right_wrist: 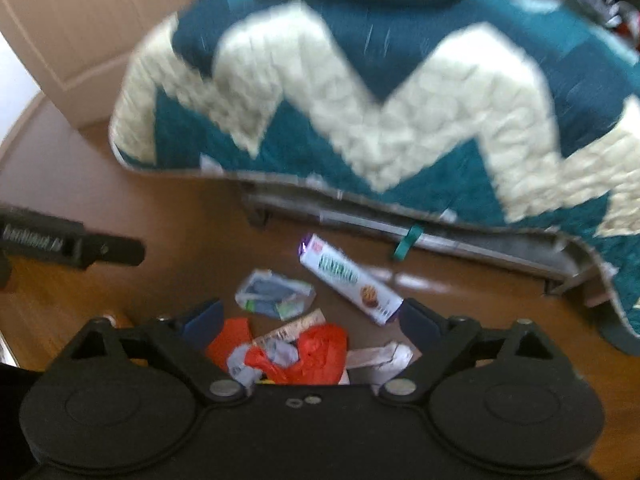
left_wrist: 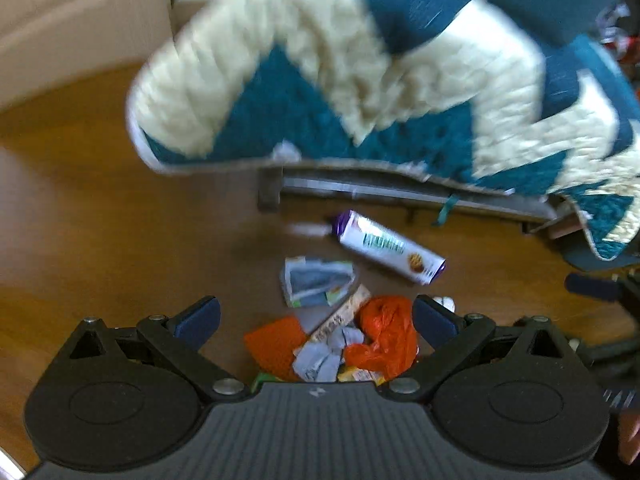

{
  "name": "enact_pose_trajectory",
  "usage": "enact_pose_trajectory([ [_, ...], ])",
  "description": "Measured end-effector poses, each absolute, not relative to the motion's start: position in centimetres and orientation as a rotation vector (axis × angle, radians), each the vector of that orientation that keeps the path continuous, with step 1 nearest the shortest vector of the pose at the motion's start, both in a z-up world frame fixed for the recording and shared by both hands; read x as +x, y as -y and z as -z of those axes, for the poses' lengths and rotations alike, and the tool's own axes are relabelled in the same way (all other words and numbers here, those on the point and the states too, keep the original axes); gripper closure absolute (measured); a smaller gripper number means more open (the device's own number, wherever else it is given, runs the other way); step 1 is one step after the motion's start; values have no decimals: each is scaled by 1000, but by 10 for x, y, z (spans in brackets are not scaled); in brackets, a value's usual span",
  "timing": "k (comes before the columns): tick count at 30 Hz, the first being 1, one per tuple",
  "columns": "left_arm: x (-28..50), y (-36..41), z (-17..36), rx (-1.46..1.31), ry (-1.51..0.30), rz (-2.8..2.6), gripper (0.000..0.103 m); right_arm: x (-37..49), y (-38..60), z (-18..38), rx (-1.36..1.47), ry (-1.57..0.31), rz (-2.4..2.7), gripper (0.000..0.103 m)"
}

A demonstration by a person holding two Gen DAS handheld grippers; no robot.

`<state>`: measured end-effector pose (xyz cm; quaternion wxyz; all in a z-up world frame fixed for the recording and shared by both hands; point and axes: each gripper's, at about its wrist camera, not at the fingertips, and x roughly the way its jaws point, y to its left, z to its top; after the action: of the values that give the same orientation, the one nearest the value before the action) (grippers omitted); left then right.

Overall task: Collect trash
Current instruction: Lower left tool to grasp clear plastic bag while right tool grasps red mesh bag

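A heap of trash lies on the wooden floor in front of a bed. Its parts are a white and purple biscuit box (left_wrist: 390,246) (right_wrist: 352,280), a crumpled clear wrapper (left_wrist: 318,282) (right_wrist: 274,294), an orange plastic bag (left_wrist: 386,336) (right_wrist: 316,356), a flat red piece (left_wrist: 276,344) (right_wrist: 228,338), grey-blue scraps (left_wrist: 326,354) and crumpled white paper (right_wrist: 380,356). My left gripper (left_wrist: 316,314) hangs open above the heap and holds nothing. My right gripper (right_wrist: 312,320) is open over the same heap, empty, with the box just beyond its right finger. Both views are blurred.
A teal and cream zigzag quilt (left_wrist: 360,92) (right_wrist: 380,120) hangs over the bed's grey frame (left_wrist: 400,192) (right_wrist: 440,236) just behind the trash. A pale door (left_wrist: 60,20) stands at the upper left. Bare wooden floor (left_wrist: 100,200) spreads to the left.
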<state>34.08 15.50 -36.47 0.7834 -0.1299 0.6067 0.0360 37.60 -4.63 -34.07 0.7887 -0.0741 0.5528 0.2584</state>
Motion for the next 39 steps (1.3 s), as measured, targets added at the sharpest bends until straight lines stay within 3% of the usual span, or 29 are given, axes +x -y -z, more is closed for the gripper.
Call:
enact_pose_trajectory([
  [4, 368, -154, 419, -348, -1401, -119, 0, 384, 36, 391, -187, -1269, -578, 13],
  [12, 393, -124, 499, -139, -1408, 39, 0, 393, 30, 470, -222, -1387, -613, 19],
  [20, 389, -93, 551, 228, -1353, 294, 0, 401, 28, 519, -212, -1464, -612, 21],
  [29, 389, -83, 596, 285, -1350, 296, 1, 404, 17, 560, -207, -1520, -601, 27],
  [30, 390, -83, 599, 284, -1351, 287, 2, 404, 16, 564, -215, -1521, -600, 31],
  [33, 394, -85, 608, 277, -1363, 251, 18, 405, 15, 570, -211, -1536, -600, 44],
  [35, 397, -86, 614, 271, -1379, 214, 34, 405, 15, 572, -207, -1534, -591, 48],
  [36, 398, -88, 616, 257, -1386, 200, 48, 405, 16, 573, -203, -1537, -583, 51],
  [38, 400, -93, 619, 215, -1403, 170, 59, 406, 18, 575, -193, -1547, -571, 61],
  [39, 400, -95, 620, 195, -1410, 163, 70, 406, 19, 576, -186, -1552, -566, 67],
])
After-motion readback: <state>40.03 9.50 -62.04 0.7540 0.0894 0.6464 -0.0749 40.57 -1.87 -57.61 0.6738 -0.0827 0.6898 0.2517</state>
